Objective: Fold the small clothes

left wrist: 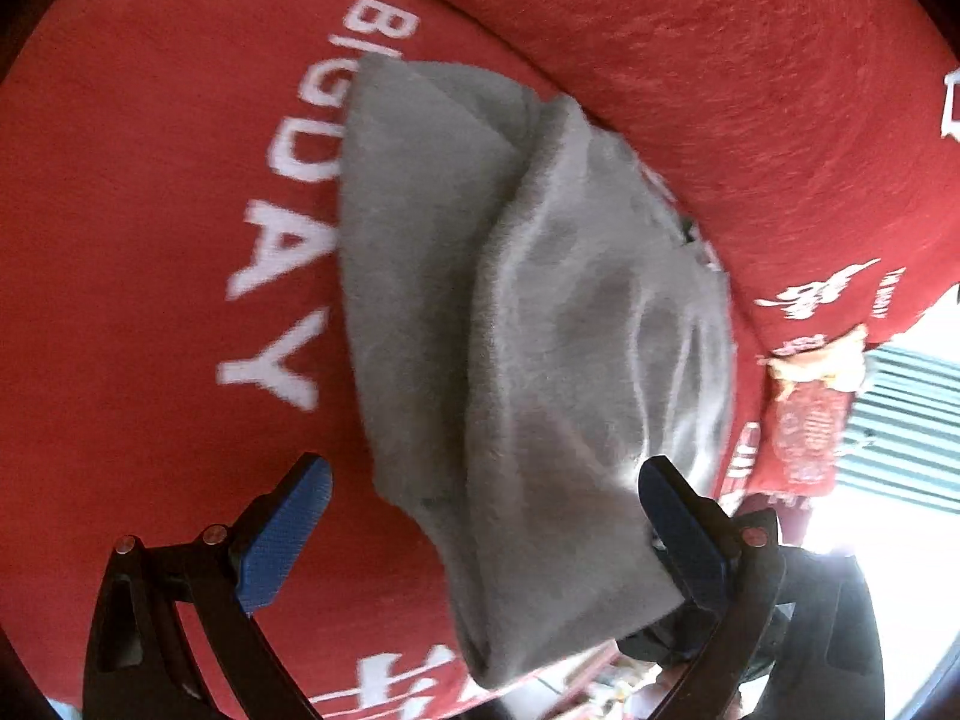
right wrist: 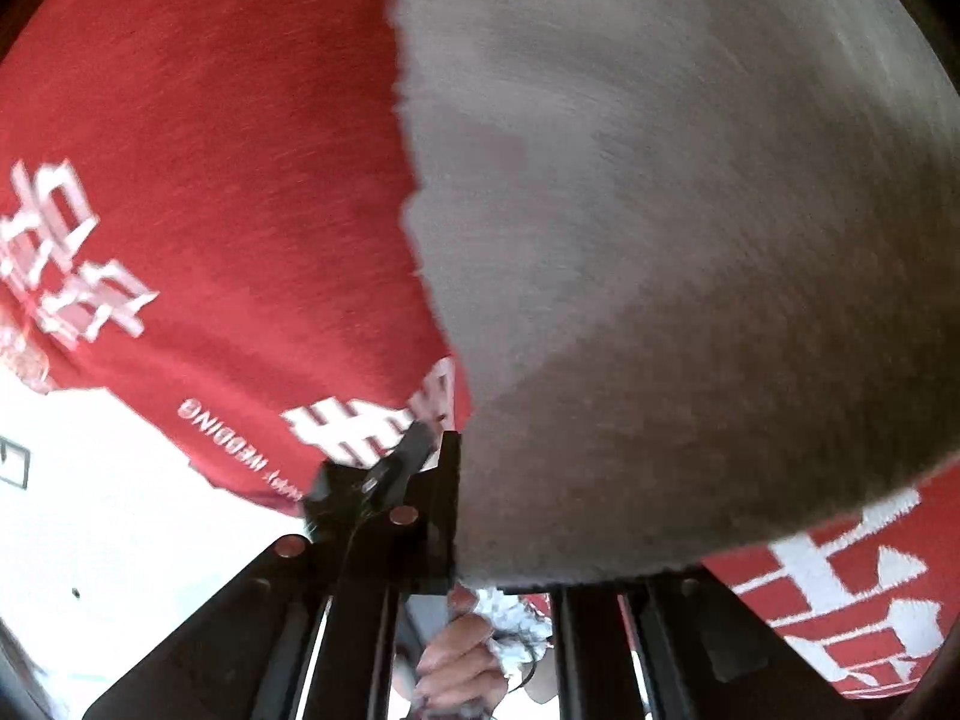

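Note:
A small grey fleece garment (left wrist: 510, 312) lies bunched and partly folded on a red cloth (left wrist: 150, 210) with white lettering. My left gripper (left wrist: 480, 516) is open; its blue pads (left wrist: 282, 534) stand on either side of the garment's near end, the right pad touching it. In the right wrist view the grey garment (right wrist: 690, 240) fills most of the frame and drapes over my right gripper (right wrist: 474, 480), whose fingertips are hidden under the cloth. One dark finger (right wrist: 414, 450) shows at the garment's edge.
The red cloth (right wrist: 210, 180) covers the whole work surface. Its edge drops off at the right in the left wrist view, where a bright window (left wrist: 900, 432) shows. A person's hand (right wrist: 462, 654) shows below the right gripper.

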`<state>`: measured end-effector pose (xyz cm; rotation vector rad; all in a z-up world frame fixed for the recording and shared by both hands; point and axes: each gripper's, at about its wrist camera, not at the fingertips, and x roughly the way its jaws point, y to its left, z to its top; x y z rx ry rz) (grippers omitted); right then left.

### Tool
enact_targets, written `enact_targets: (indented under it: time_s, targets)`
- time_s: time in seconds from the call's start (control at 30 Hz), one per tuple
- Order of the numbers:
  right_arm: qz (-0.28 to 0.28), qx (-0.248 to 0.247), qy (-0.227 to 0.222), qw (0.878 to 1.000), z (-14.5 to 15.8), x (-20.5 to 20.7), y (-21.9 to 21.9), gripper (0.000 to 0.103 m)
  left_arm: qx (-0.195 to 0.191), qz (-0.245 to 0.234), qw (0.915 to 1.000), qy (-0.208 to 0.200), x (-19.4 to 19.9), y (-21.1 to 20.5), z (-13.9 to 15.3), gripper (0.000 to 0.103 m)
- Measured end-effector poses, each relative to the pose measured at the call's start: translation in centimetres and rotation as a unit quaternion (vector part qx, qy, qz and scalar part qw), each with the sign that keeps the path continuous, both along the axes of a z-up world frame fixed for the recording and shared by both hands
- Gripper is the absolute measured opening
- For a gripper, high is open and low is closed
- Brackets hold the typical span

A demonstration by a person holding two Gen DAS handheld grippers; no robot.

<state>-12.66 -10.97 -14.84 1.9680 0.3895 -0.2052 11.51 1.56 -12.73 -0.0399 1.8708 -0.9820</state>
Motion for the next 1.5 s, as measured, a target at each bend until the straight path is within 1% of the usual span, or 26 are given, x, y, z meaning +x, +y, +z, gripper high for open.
enact_targets:
  time_s: [0.1,0.2,0.27,0.37,0.4,0.47,0.5,0.53,0.57,0.6,0.63,0.7,0.77,0.83,0.87,0.9,0.93,0.97,1.0,1.07,1.2,1.23,1.3,1.4,1.43,1.5]
  targets:
    - [0.017,-0.017,-0.019,1.0,1.9,0.1,-1.1,0.008,-0.027,0.001,0.999,0.035,0.0,-1.5,-0.3,0.103]
    - [0.037,-0.031,-0.02,0.999,3.0,0.4,-1.8,0.008,-0.05,-0.003,0.9971,0.057,-0.3,-3.5,-0.2,0.103]
    - [0.055,-0.039,-0.013,0.998,3.1,0.8,-1.9,0.008,-0.058,-0.012,0.9966,0.058,-0.7,-4.8,0.2,0.103]
    - [0.08,-0.04,0.003,0.996,2.5,0.9,-1.5,0.008,-0.038,-0.047,0.9981,0.014,-2.0,-7.1,0.7,0.101]
    - [0.089,-0.037,0.01,0.995,2.2,0.7,-1.3,0.008,-0.029,-0.056,0.9981,0.0,-2.4,-7.6,0.7,0.09]
    - [0.122,-0.039,0.036,0.991,1.8,0.4,-0.9,0.009,0.002,-0.075,0.9969,-0.023,-3.2,-8.3,0.1,0.078]
    - [0.145,-0.041,0.053,0.987,1.8,0.4,-0.8,0.013,0.016,-0.084,0.9957,-0.034,-3.6,-8.6,-0.2,0.076]
    - [0.173,-0.043,0.073,0.981,2.0,0.3,-0.7,0.013,0.016,-0.087,0.9951,-0.044,-3.8,-8.7,-0.1,0.076]
    - [0.193,-0.044,0.085,0.977,2.1,0.1,-0.7,0.018,0.014,-0.088,0.9947,-0.052,-4.0,-8.9,0.1,0.076]
    - [0.218,-0.047,0.1,0.97,2.3,-0.2,-0.9,0.029,0.015,-0.092,0.9938,-0.06,-4.3,-9.1,0.2,0.076]
    - [0.232,-0.054,0.11,0.965,2.7,-0.4,-1.1,0.035,0.018,-0.095,0.9933,-0.064,-4.4,-9.1,0.3,0.076]
    - [0.251,-0.083,0.13,0.956,4.0,-1.4,-2.1,0.056,0.025,-0.1,0.9918,-0.076,-4.7,-9.3,0.4,0.076]
    - [0.253,-0.117,0.145,0.949,5.5,-2.4,-3.8,0.056,0.031,-0.104,0.99,-0.09,-4.8,-9.3,0.6,0.076]
    - [0.244,-0.157,0.169,0.942,7.0,-3.1,-5.8,0.055,0.038,-0.108,0.9877,-0.106,-5.0,-9.6,0.7,0.076]
    - [0.239,-0.188,0.19,0.933,7.8,-3.3,-7.2,0.049,0.042,-0.108,0.9867,-0.114,-5.0,-9.6,0.8,0.076]
    - [0.236,-0.206,0.203,0.928,8.2,-3.1,-8.0,0.031,0.046,-0.107,0.9855,-0.124,-5.2,-9.8,0.9,0.076]
    - [0.236,-0.229,0.225,0.917,8.4,-2.8,-9.2,0.022,0.048,-0.106,0.9846,-0.13,-5.0,-9.4,1.0,0.076]
    - [0.238,-0.244,0.241,0.909,8.5,-2.4,-9.9,0.01,0.052,-0.104,0.9835,-0.139,-5.0,-9.3,1.2,0.069]
    - [0.24,-0.261,0.257,0.899,8.5,-1.9,-10.6,0.009,0.057,-0.103,0.9813,-0.153,-5.2,-9.4,1.3,0.051]
    - [0.249,-0.286,0.277,0.883,8.0,-0.8,-11.8,0.008,0.064,-0.113,0.9776,-0.165,-5.5,-9.7,1.2,0.033]
    - [0.282,-0.31,0.3,0.857,6.3,1.6,-12.4,0.008,0.065,-0.13,0.9677,-0.206,-6.3,-10.1,2.3,0.028]
    - [0.288,-0.308,0.304,0.854,5.7,1.8,-12.2,0.008,0.064,-0.13,0.9666,-0.211,-6.3,-10.0,2.5,0.028]
    - [0.292,-0.307,0.304,0.853,4.5,1.8,-11.8,0.005,0.064,-0.127,0.9651,-0.22,-6.5,-10.1,3.0,0.026]
    - [0.302,-0.318,0.305,0.845,4.7,1.9,-11.7,0.004,0.054,-0.117,0.9647,-0.23,-6.6,-10.2,4.5,0.026]
    - [0.305,-0.315,0.303,0.846,4.7,2.1,-11.7,0.004,0.047,-0.115,0.9642,-0.234,-6.7,-10.4,5.3,0.026]
    - [0.306,-0.301,0.286,0.856,4.8,1.6,-12.3,0.004,0.032,-0.115,0.9627,-0.243,-7.2,-11.2,6.9,0.025]
